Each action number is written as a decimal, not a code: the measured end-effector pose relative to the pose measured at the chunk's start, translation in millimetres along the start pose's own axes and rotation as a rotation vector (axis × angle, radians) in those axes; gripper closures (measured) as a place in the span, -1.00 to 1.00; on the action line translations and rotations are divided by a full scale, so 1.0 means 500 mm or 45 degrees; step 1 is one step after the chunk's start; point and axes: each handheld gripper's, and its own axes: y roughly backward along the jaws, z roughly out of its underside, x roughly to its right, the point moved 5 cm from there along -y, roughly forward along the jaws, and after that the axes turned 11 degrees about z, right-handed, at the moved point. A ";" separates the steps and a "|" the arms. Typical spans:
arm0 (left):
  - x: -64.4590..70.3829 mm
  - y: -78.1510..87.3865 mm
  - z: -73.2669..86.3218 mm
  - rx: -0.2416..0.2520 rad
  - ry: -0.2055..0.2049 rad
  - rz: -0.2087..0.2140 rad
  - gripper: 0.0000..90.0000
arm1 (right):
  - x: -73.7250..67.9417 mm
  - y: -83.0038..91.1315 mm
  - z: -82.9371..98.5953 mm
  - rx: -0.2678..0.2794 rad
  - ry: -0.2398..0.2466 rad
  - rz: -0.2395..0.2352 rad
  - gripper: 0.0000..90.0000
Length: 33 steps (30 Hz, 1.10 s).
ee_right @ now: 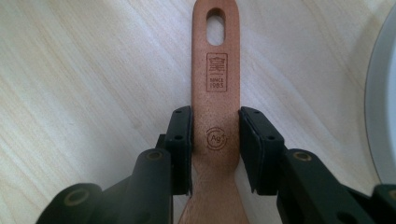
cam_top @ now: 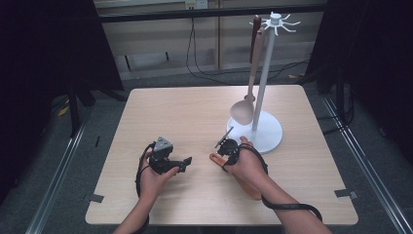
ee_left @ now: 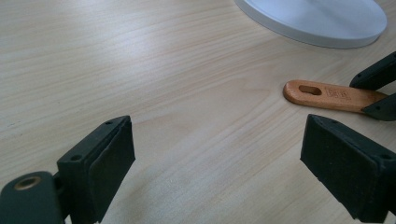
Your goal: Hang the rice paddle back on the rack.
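Note:
A wooden utensil (cam_top: 213, 157) lies on the table, its handle end with a slot pointing left and its other end under the person's right forearm. My right gripper (cam_top: 226, 148) is shut on the handle (ee_right: 215, 70), one jaw pressing each side just below the stamped marks. My left gripper (cam_top: 185, 162) stands open a little to the left, low over bare wood, nothing between its fingers (ee_left: 112, 163). From there the handle (ee_left: 327, 94) shows ahead to the right, apart from my left gripper (ee_left: 217, 154). I cannot tell whether the utensil rests on the table or is slightly lifted.
A white stand with a round base (cam_top: 265, 134) and a tall pole stands just behind my right gripper. A pale wooden spoon (cam_top: 242, 111) hangs from its top hooks, bowl low near the base. The base rim (ee_right: 380, 116) lies close on the right.

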 end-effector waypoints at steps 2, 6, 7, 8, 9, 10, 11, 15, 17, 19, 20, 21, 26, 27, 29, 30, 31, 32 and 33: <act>-0.002 0.003 -0.001 -0.005 -0.008 -0.001 -0.78 | 0.000 0.000 0.002 0.032 -0.012 -0.001 0.48; -0.003 0.006 -0.006 0.017 -0.002 -0.002 -0.78 | 0.012 0.008 0.010 0.181 -0.069 -0.022 0.48; -0.005 0.007 -0.006 0.018 -0.003 -0.006 -0.78 | 0.018 0.017 0.010 0.233 -0.095 -0.038 0.48; -0.007 0.008 -0.007 0.021 -0.002 -0.016 -0.78 | 0.023 0.029 0.011 0.281 -0.134 -0.046 0.48; -0.007 0.008 -0.006 0.023 0.008 -0.012 -0.78 | 0.029 0.040 0.013 0.324 -0.152 -0.050 0.48; -0.008 0.009 -0.006 0.023 0.008 -0.016 -0.78 | 0.039 0.049 0.013 0.389 -0.158 -0.032 0.48; -0.008 0.009 -0.006 0.022 0.008 -0.017 -0.78 | 0.046 0.059 0.017 0.428 -0.182 -0.039 0.48; -0.005 0.008 -0.006 0.028 0.013 -0.017 -0.77 | 0.067 0.091 0.034 0.631 -0.288 -0.099 0.48; -0.004 0.007 -0.006 0.022 0.007 -0.016 -0.77 | 0.081 0.107 0.045 0.746 -0.347 -0.143 0.48; -0.002 0.005 -0.005 0.019 0.009 -0.018 -0.77 | 0.097 0.123 0.059 0.846 -0.405 -0.165 0.48; -0.002 0.004 -0.005 0.019 0.008 -0.014 -0.77 | 0.104 0.130 0.065 0.906 -0.423 -0.173 0.48; -0.001 0.002 -0.004 0.019 0.011 -0.013 -0.77 | 0.110 0.135 0.072 0.929 -0.447 -0.174 0.48; 0.003 -0.004 -0.003 0.007 0.005 -0.006 -0.77 | 0.128 0.140 0.095 1.013 -0.506 -0.224 0.48; 0.004 -0.006 -0.003 0.007 0.010 -0.001 -0.77 | 0.131 0.142 0.099 1.031 -0.522 -0.241 0.48; 0.005 -0.007 -0.001 -0.004 0.000 0.002 -0.77 | 0.138 0.148 0.107 1.080 -0.548 -0.263 0.48; 0.007 -0.009 -0.001 0.004 0.009 0.003 -0.77 | 0.141 0.151 0.111 1.099 -0.552 -0.267 0.48; 0.008 -0.010 -0.001 -0.002 0.008 0.005 -0.77 | 0.143 0.153 0.115 1.114 -0.561 -0.258 0.48; 0.008 -0.011 0.000 -0.003 0.007 0.003 -0.77 | 0.146 0.156 0.117 1.121 -0.556 -0.259 0.48; 0.008 -0.011 0.000 -0.010 0.001 0.005 -0.77 | 0.150 0.160 0.119 1.145 -0.559 -0.247 0.48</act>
